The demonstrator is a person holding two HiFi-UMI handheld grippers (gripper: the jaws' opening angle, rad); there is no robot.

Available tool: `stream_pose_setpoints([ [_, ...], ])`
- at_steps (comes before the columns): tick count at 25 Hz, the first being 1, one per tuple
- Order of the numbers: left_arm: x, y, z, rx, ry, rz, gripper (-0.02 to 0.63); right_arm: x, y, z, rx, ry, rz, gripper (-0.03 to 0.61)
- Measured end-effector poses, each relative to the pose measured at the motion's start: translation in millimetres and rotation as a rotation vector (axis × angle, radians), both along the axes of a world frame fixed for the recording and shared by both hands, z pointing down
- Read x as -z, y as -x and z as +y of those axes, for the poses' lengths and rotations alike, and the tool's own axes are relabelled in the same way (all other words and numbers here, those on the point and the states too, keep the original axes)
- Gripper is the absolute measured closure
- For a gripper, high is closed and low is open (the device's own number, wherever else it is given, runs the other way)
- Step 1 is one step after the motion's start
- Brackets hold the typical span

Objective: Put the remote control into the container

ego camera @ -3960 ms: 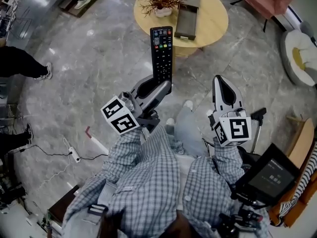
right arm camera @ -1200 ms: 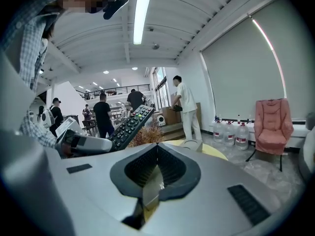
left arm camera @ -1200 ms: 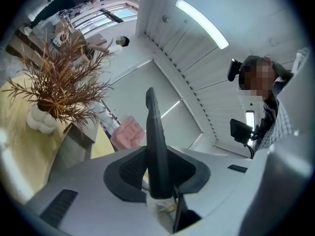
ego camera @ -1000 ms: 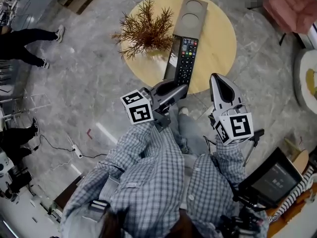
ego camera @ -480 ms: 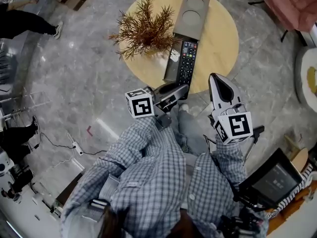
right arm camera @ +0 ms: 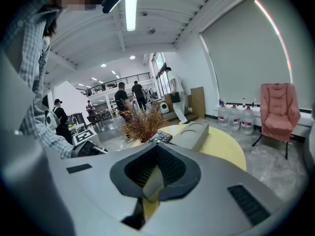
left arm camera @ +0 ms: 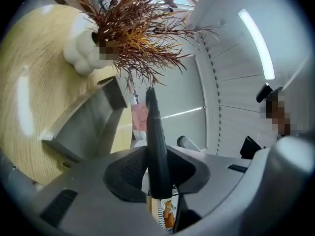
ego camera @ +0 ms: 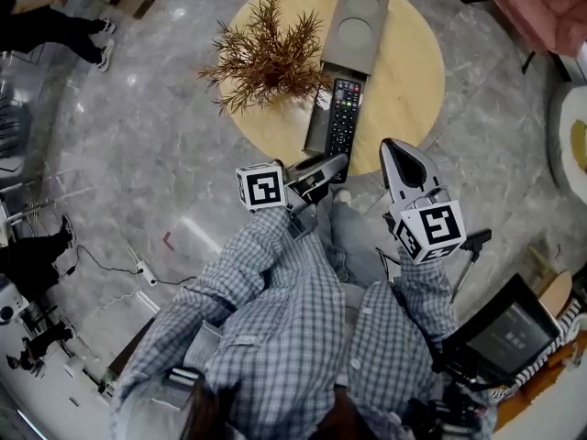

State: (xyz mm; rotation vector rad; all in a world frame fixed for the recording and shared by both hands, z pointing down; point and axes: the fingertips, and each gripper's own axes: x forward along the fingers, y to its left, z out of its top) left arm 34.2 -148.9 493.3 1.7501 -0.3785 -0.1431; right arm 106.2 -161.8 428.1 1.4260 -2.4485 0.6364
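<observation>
Head view: the left gripper [ego camera: 336, 162] jaws are pinching the remote control's [ego camera: 344, 115] near end, the remote reaching ahead of them over the grey container [ego camera: 359, 27] on the bench [ego camera: 413, 71].

Left gripper view: the remote is sticking out edge-on between the jaws.

Right gripper view: the right gripper [right arm camera: 154, 177] jaws are pressing together, empty.

Black remote [ego camera: 344, 117], buttons up, over grey container [ego camera: 359, 27]

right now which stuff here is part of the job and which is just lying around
Part of the job:
- remote control, clamped in the left gripper
- grey container on the round table

Just about:
- dried plant
- pink armchair
- right gripper, shut with nothing in it
</observation>
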Motion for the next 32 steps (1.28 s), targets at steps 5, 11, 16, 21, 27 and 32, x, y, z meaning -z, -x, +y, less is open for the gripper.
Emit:
stream_pose_setpoints([
  [5, -5, -3, -7, 0.038, 0.094, 0.067, 0.497, -23, 17, 10, 0.083, 0.088, -0.013, 0.572],
  [11, -12, -4, -18, 0.047, 0.183, 0.125, 0.497, -47, 32, 14, 0.16, 0.202, -0.068, 0.572],
  [16, -19, -1, -27, 0.047, 0.225, 0.16, 0.497, -60, 34, 12, 0.128, 0.295, -0.223, 0.571],
  [21, -28, 4, -36, 0.072, 0.261, 0.192, 0.497, -70, 34, 8, 0.055, 0.37, -0.418, 0.569],
  [27, -33, 11, -41, 0.066, 0.275, 0.217, 0.497, -82, 49, 9, 0.021, 0.463, -0.584, 0.464],
  [32, -32, 11, -45, 0.073, 0.285, 0.245, 0.497, -88, 64, 17, -0.001, 0.548, -0.734, 0.431],
])
